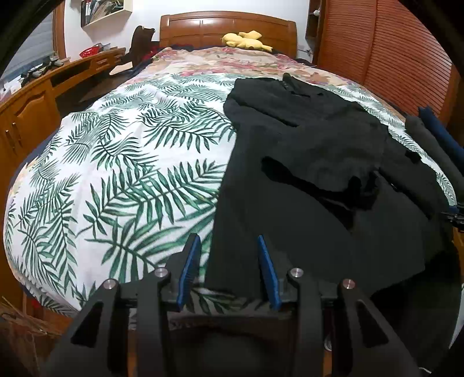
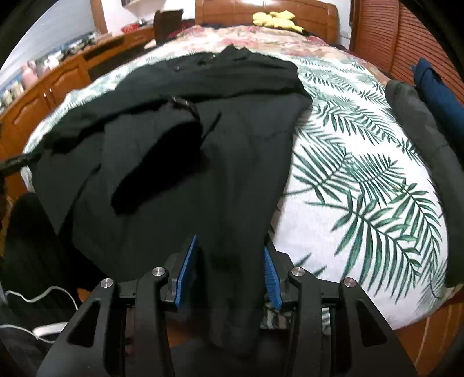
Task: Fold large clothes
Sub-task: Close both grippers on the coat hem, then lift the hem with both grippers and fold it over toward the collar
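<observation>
A large black garment (image 1: 304,174) lies spread on the leaf-print bedspread (image 1: 130,174), with a sleeve folded across its front (image 2: 153,162). My left gripper (image 1: 229,261) hovers over the near edge of the bed. Its blue pads stand apart, and the garment's left hem corner and a strip of bedspread lie between them. My right gripper (image 2: 230,266) is at the garment's (image 2: 232,145) near hem. A bunched fold of black cloth runs down through the gap between its pads, which look apart rather than pressed together.
A wooden headboard (image 1: 229,27) with a yellow plush toy (image 1: 246,40) is at the far end. Wooden cabinets (image 1: 29,110) line the left side and a louvred wardrobe (image 1: 391,58) the right. Folded grey (image 2: 420,130) and blue (image 2: 438,87) clothes lie along the bed's right edge.
</observation>
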Demonstrator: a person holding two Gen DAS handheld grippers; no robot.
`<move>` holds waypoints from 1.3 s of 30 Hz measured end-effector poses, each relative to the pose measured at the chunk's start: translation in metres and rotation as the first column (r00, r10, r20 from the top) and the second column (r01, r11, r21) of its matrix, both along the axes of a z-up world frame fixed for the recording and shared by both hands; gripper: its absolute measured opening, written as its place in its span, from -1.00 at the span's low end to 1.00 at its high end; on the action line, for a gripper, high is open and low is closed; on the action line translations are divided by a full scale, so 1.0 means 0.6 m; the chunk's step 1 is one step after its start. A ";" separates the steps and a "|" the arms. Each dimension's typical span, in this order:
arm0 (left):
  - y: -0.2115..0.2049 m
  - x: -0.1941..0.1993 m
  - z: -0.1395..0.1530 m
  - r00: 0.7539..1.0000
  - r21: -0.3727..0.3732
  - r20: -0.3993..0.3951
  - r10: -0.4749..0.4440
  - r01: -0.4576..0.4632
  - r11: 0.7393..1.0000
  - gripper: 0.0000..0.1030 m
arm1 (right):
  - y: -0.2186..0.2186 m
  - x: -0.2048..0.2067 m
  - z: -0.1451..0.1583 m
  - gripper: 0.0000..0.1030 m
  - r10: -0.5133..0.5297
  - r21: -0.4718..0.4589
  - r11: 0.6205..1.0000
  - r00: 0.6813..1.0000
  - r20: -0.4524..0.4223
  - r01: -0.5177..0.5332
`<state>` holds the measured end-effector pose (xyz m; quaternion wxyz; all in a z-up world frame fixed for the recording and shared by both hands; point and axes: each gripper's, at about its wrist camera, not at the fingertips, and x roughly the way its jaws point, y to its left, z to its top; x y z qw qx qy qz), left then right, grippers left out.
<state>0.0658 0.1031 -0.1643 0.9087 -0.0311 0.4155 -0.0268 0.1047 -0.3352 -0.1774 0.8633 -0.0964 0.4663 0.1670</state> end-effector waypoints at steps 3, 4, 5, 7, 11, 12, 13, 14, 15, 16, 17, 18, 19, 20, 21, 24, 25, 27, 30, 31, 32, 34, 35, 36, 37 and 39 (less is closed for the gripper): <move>-0.003 -0.008 -0.002 1.000 -0.021 0.013 -0.007 0.007 1.000 -0.43 | 0.008 -0.004 -0.006 -0.17 0.012 -0.029 0.999 1.000 0.003 -0.012; -0.004 -0.010 -0.001 1.000 -0.045 0.015 -0.016 0.017 0.999 -0.54 | 0.011 -0.004 -0.006 -0.31 0.019 -0.030 0.999 1.000 0.005 -0.019; -0.006 -0.011 0.000 1.000 -0.061 0.015 -0.023 0.024 0.998 -0.72 | 0.014 -0.005 -0.005 -0.66 0.028 -0.034 0.999 1.000 0.011 -0.028; -0.011 -0.012 0.007 1.000 -0.049 0.024 -0.016 0.017 0.999 -0.91 | 0.018 0.000 -0.001 -0.87 0.046 -0.035 0.998 0.999 0.007 -0.045; -0.023 -0.022 0.055 0.996 -0.033 0.085 -0.026 0.029 0.999 -0.96 | 0.020 0.007 0.028 -0.95 0.056 0.002 0.998 0.998 0.042 -0.057; -0.026 -0.025 0.073 0.994 -0.028 0.109 -0.033 0.036 0.999 -0.96 | 0.019 0.007 0.048 -0.95 0.055 0.013 0.998 0.996 0.074 -0.056; -0.033 -0.030 0.101 0.988 -0.017 0.145 -0.044 0.047 0.999 -0.96 | 0.019 0.005 0.072 -0.96 0.056 0.022 0.998 0.992 0.116 -0.059; -0.039 -0.032 0.121 0.984 -0.007 0.168 -0.051 0.053 0.999 -0.96 | 0.019 0.002 0.094 -0.96 0.054 0.028 0.998 0.987 0.151 -0.059; -0.043 -0.034 0.139 0.980 0.001 0.189 -0.056 0.057 0.998 -0.97 | 0.019 0.002 0.113 -0.96 0.052 0.039 0.997 0.983 0.175 -0.060; -0.054 -0.035 0.168 0.974 0.007 0.220 -0.062 0.062 0.998 -0.97 | 0.017 0.003 0.138 -0.97 0.053 0.058 0.996 0.979 0.198 -0.066; -0.060 -0.035 0.185 0.969 0.010 0.239 -0.066 0.065 0.998 -0.97 | 0.018 0.004 0.153 -0.97 0.052 0.062 0.996 0.976 0.210 -0.067; -0.073 -0.037 0.213 0.960 0.016 0.271 -0.075 0.073 0.997 -0.97 | 0.020 0.005 0.176 -0.97 0.056 0.066 0.995 0.971 0.232 -0.073; -0.082 -0.039 0.234 0.952 0.023 0.295 -0.082 0.079 0.997 -0.97 | 0.022 0.004 0.196 -0.97 0.062 0.067 0.994 0.966 0.252 -0.081; -0.090 -0.042 0.256 0.943 0.032 0.322 -0.090 0.084 0.996 -0.97 | 0.024 0.003 0.215 -0.97 0.064 0.065 0.994 0.960 0.274 -0.085; -0.097 -0.045 0.280 0.932 0.039 0.349 -0.099 0.091 0.995 -0.97 | 0.026 0.000 0.238 -0.98 0.066 0.058 0.994 0.951 0.301 -0.088; -0.114 -0.059 0.347 0.900 0.072 0.418 -0.121 0.101 0.992 -0.97 | 0.021 -0.009 0.296 -0.98 0.062 0.067 0.993 0.929 0.365 -0.093; -0.115 -0.064 0.365 0.892 0.077 0.435 -0.121 0.097 0.992 -0.97 | 0.017 -0.018 0.317 -0.98 0.060 0.067 0.993 0.918 0.392 -0.093; -0.111 -0.074 0.398 0.878 0.076 0.466 -0.113 0.087 0.993 -0.97 | 0.013 -0.035 0.347 -0.98 0.060 0.062 0.993 0.900 0.432 -0.097; -0.105 -0.095 0.436 0.859 0.080 0.501 -0.105 0.075 0.994 -0.97 | 0.000 -0.067 0.388 -0.98 0.060 0.062 0.993 0.874 0.481 -0.102; -0.105 -0.103 0.446 0.853 0.079 0.511 -0.105 0.074 0.994 -0.97 | -0.005 -0.079 0.402 -0.98 0.058 0.062 0.993 0.865 0.499 -0.102; -0.104 -0.112 0.456 0.847 0.077 0.522 -0.104 0.075 0.994 -0.97 | -0.008 -0.086 0.411 -0.98 0.056 0.062 0.993 0.859 0.509 -0.102; -0.100 -0.130 0.479 0.833 0.067 0.544 -0.102 0.079 0.995 -0.97 | -0.019 -0.109 0.437 -0.98 0.049 0.071 0.992 0.842 0.537 -0.103; -0.100 -0.137 0.488 0.828 0.066 0.551 -0.103 0.080 0.995 -0.97 | -0.024 -0.119 0.447 -0.98 0.047 0.075 0.992 0.835 0.548 -0.105; -0.100 -0.147 0.499 0.820 0.063 0.563 -0.104 0.083 0.995 -0.97 | -0.028 -0.127 0.457 -0.98 0.045 0.079 0.991 0.828 0.558 -0.107; -0.100 -0.156 0.509 0.812 0.062 0.575 -0.106 0.086 0.994 -0.97 | -0.033 -0.135 0.466 -0.98 0.042 0.082 0.991 0.821 0.569 -0.108; -0.101 -0.175 0.523 0.798 0.067 0.592 -0.114 0.092 0.994 -0.97 | -0.041 -0.159 0.483 -0.98 0.044 0.085 0.990 0.806 0.591 -0.116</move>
